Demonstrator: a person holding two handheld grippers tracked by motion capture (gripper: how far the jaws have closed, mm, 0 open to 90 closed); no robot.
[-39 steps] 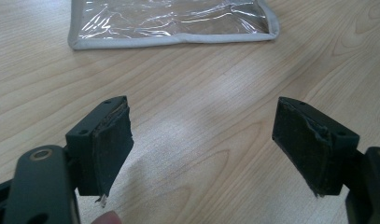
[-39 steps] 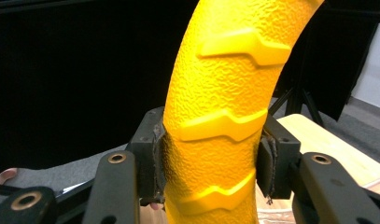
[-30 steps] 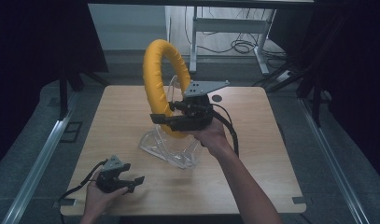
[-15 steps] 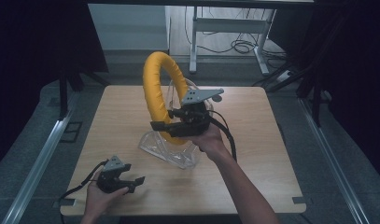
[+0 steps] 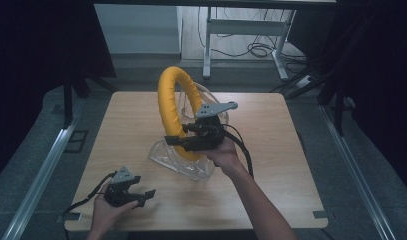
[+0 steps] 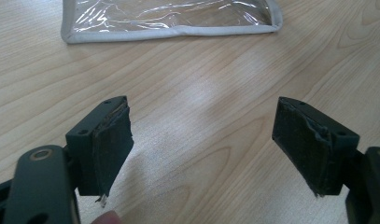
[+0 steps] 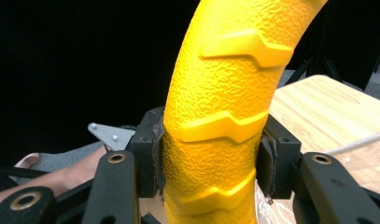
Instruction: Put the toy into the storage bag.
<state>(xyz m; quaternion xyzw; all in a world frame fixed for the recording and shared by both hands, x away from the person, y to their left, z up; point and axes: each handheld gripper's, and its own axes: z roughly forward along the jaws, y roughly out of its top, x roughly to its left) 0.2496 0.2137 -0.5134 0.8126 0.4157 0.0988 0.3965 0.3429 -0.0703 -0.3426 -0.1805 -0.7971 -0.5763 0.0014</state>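
Your right gripper (image 5: pixel 177 141) pinches the yellow ring (image 5: pixel 169 102) upright above the clear pouch (image 5: pixel 177 162) for bagging, while your left gripper (image 5: pixel 141 196), spread empty, rests nearby.

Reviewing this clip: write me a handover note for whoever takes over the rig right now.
Right gripper: shut on the yellow ring, both pads pressed on its textured tube, holding it upright with its lower end inside the clear plastic bag.
Left gripper: open, nothing between the pads, resting low over the table at the near left, apart from the bag.
Done: ring picked up and partly lowered into the bag's opening.
Left: probably seat the ring fully in the bag, with the left gripper steadying the bag's edge, then release. Whether the bag has a closure I cannot tell.
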